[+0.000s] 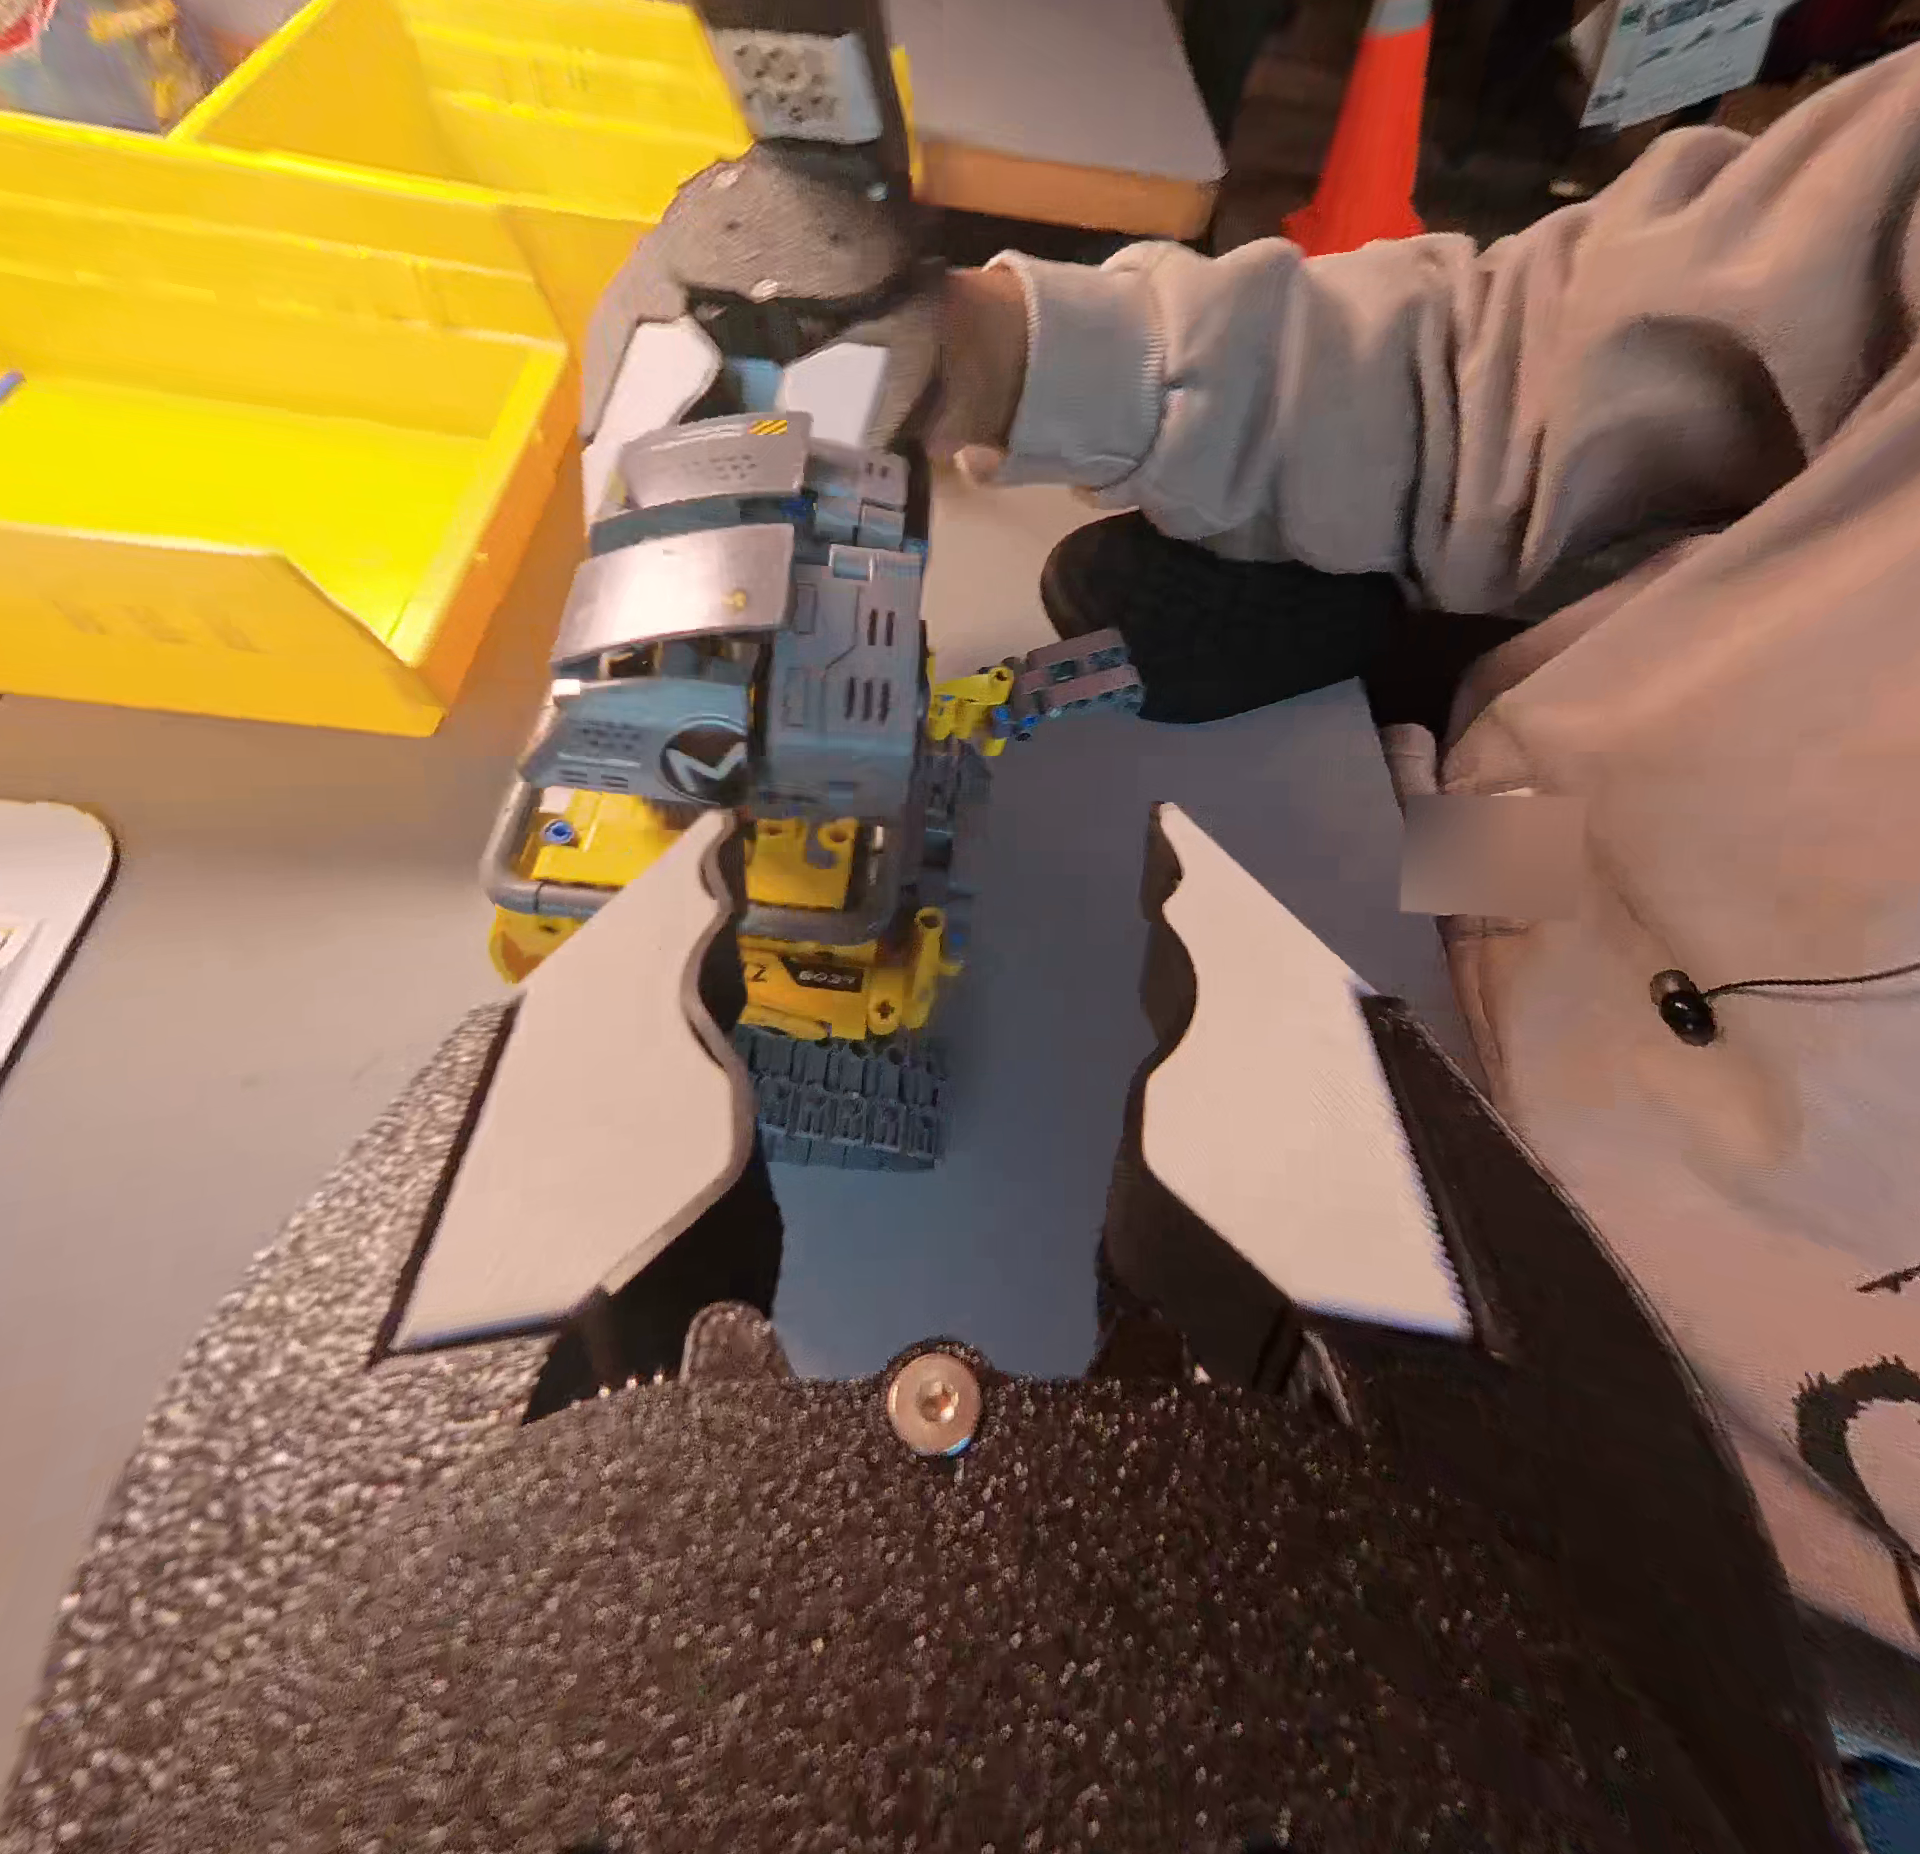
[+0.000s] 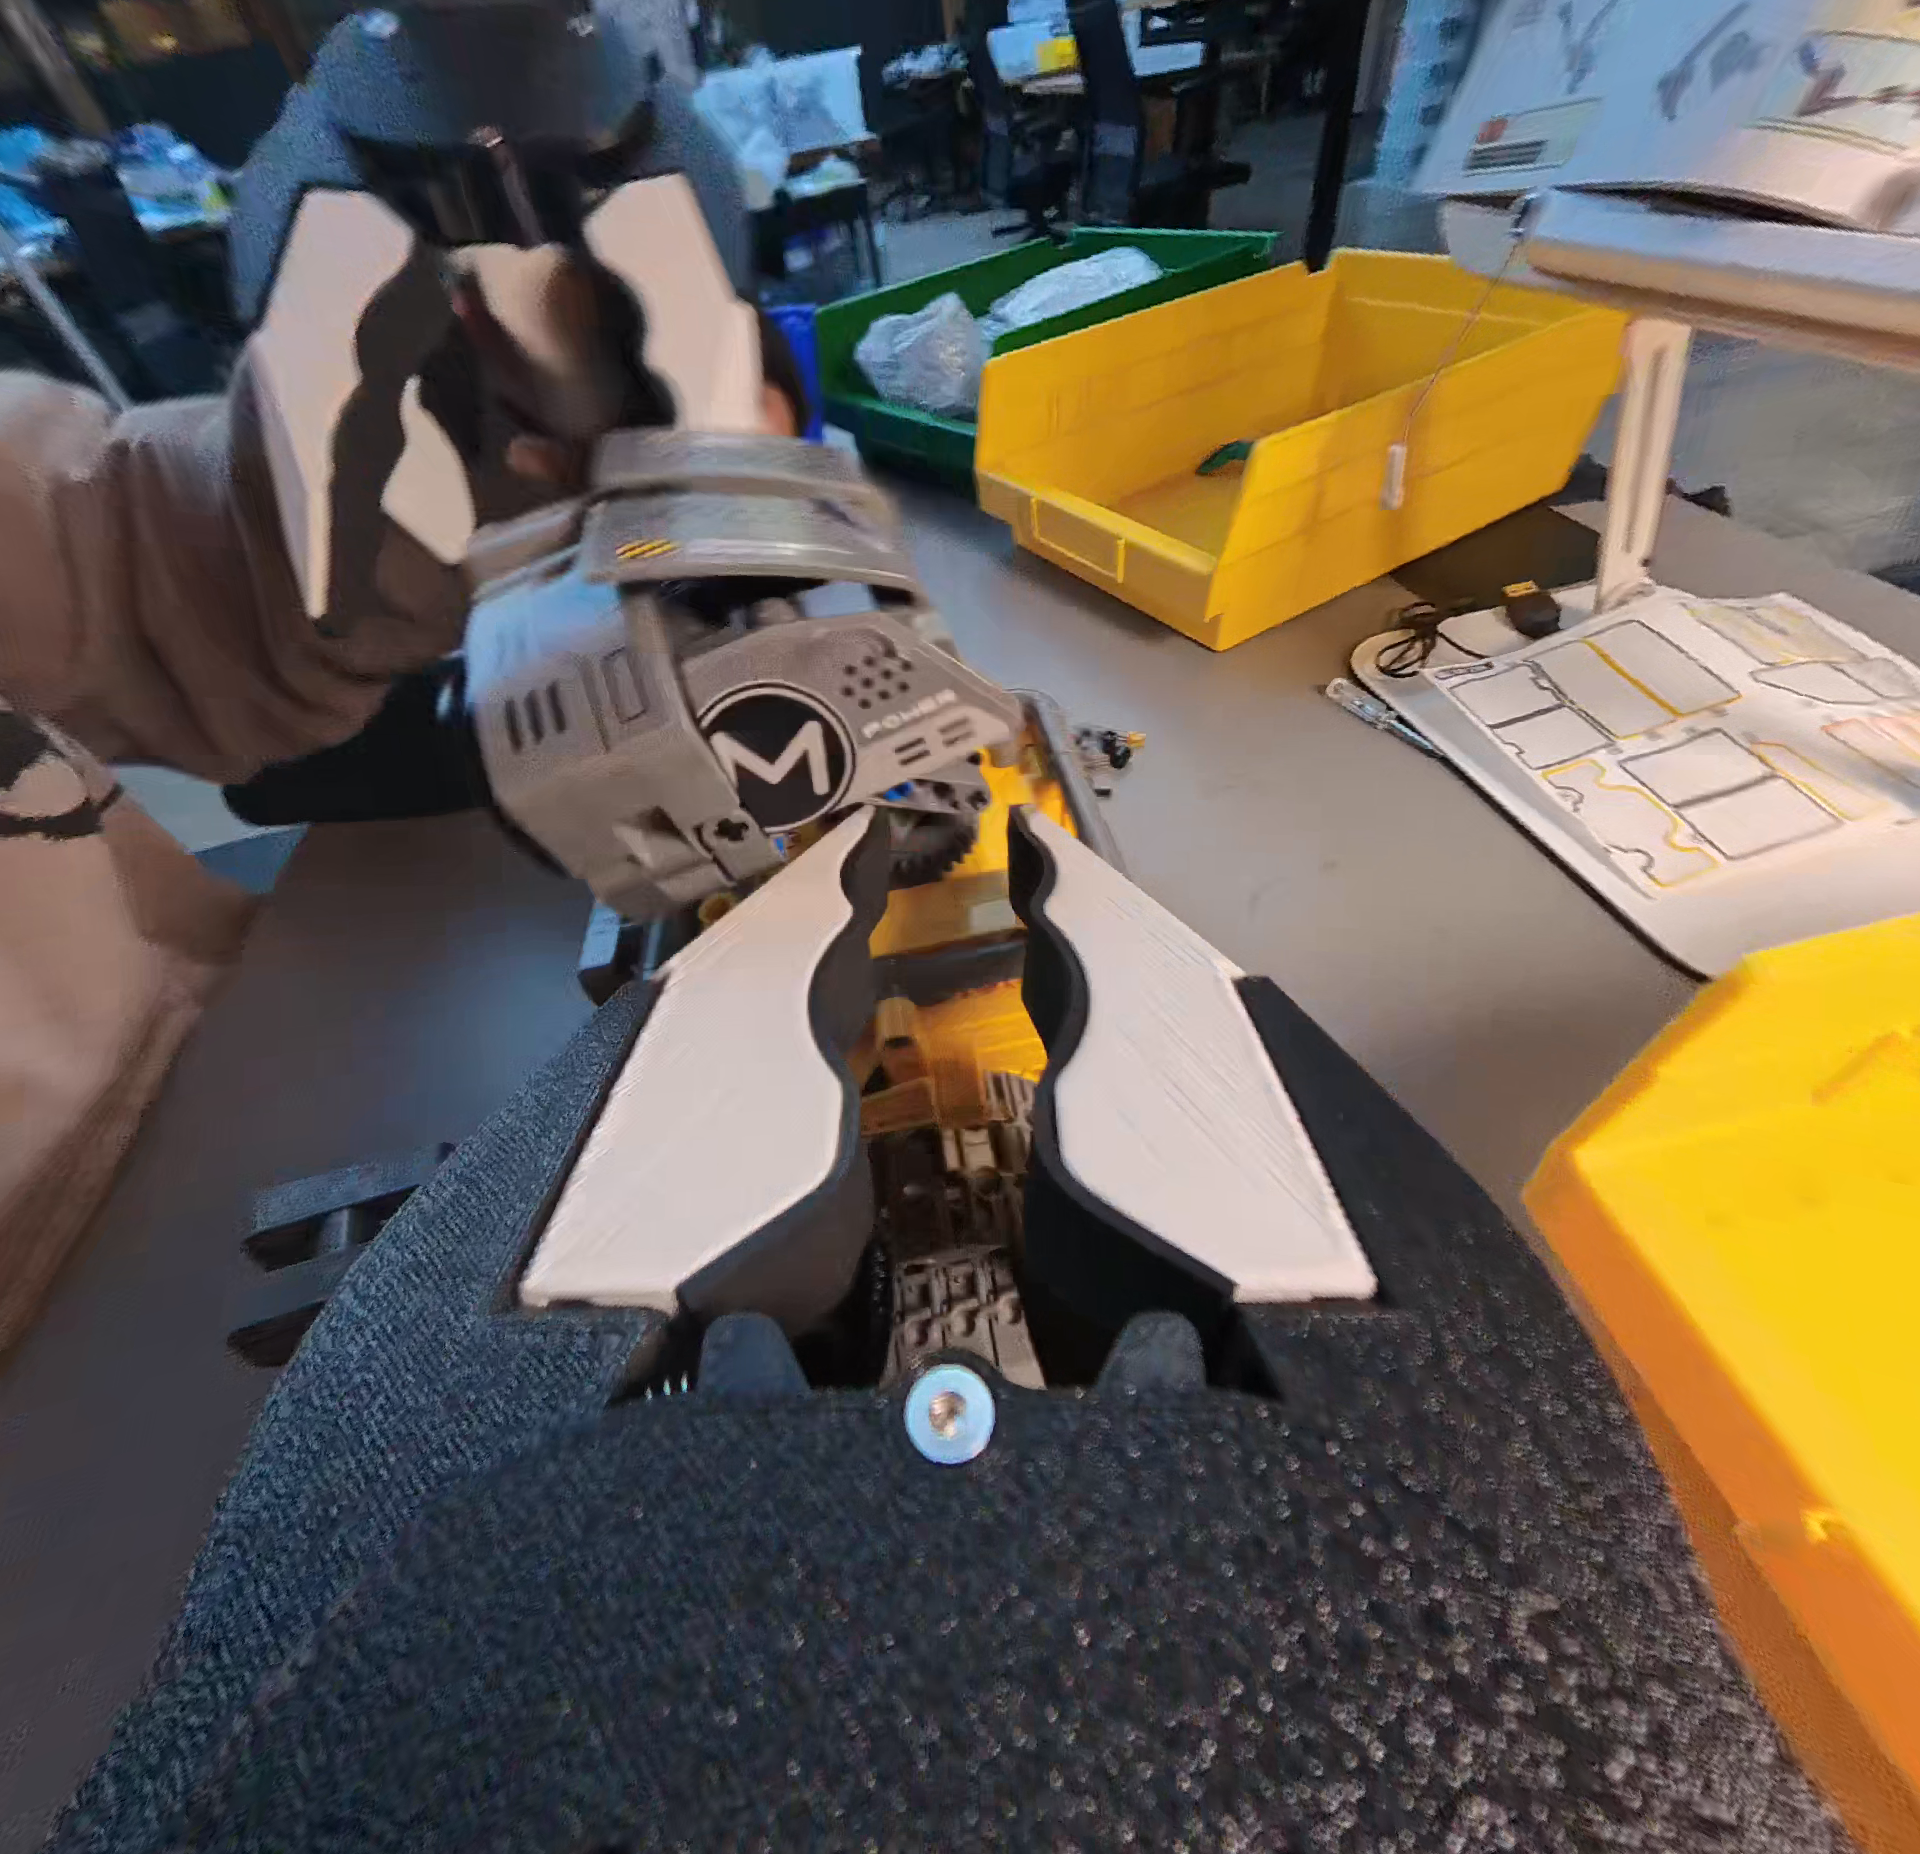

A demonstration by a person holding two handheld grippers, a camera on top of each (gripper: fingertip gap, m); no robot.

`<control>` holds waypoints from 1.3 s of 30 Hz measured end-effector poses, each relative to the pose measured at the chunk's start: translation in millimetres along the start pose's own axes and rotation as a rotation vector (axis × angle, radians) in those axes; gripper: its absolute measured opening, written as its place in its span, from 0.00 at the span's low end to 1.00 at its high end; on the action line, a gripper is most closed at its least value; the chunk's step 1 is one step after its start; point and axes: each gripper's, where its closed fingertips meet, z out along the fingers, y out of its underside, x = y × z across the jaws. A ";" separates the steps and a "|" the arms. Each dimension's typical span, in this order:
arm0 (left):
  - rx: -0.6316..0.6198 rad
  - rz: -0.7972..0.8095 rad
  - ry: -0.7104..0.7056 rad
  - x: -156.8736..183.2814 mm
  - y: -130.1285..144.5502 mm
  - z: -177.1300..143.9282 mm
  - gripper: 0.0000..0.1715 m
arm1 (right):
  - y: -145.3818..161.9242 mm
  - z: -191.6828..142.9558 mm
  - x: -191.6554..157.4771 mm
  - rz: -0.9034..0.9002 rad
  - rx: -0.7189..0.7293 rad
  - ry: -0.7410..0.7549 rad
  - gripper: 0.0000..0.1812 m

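A brick-built tracked vehicle, yellow body with grey panels [image 1: 831, 682], stands on a dark grey mat [image 1: 1039, 1233] on the table. My left gripper [image 1: 943, 815] is open; its left fingertip is at the vehicle's yellow side and its jaws are empty. My right gripper [image 2: 940, 817] is closed narrowly around the vehicle's yellow body [image 2: 956, 1035], beside the grey hood [image 2: 769, 744]. In the left wrist view the right gripper [image 1: 753, 402] comes down from above onto the vehicle's top. In the right wrist view the left gripper [image 2: 499, 433] shows open beyond the hood.
Yellow bins [image 1: 260, 454] stand at the left. A yellow bin [image 2: 1299, 433], a green bin with plastic bags [image 2: 1039, 298], an instruction sheet [image 2: 1662, 744], a booklet stand [image 2: 1652, 454] and another yellow bin [image 2: 1766, 1233] lie to the right. A person's beige sleeve [image 1: 1351, 402] and loose grey beams [image 1: 1081, 677] are near.
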 end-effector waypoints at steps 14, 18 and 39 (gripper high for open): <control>0.093 0.155 -0.096 -22.7 2.8 -1.1 0.43 | -20.7 -57.3 13.8 -0.023 0.050 0.211 0.23; 0.104 0.157 -0.068 -18.7 5.3 16.7 0.50 | -15.9 -64.0 -26.6 -0.076 -0.008 0.150 0.38; 0.365 -0.357 0.130 -37.2 -22.5 1.1 0.46 | -26.2 -24.1 -16.9 0.213 -0.192 0.166 0.28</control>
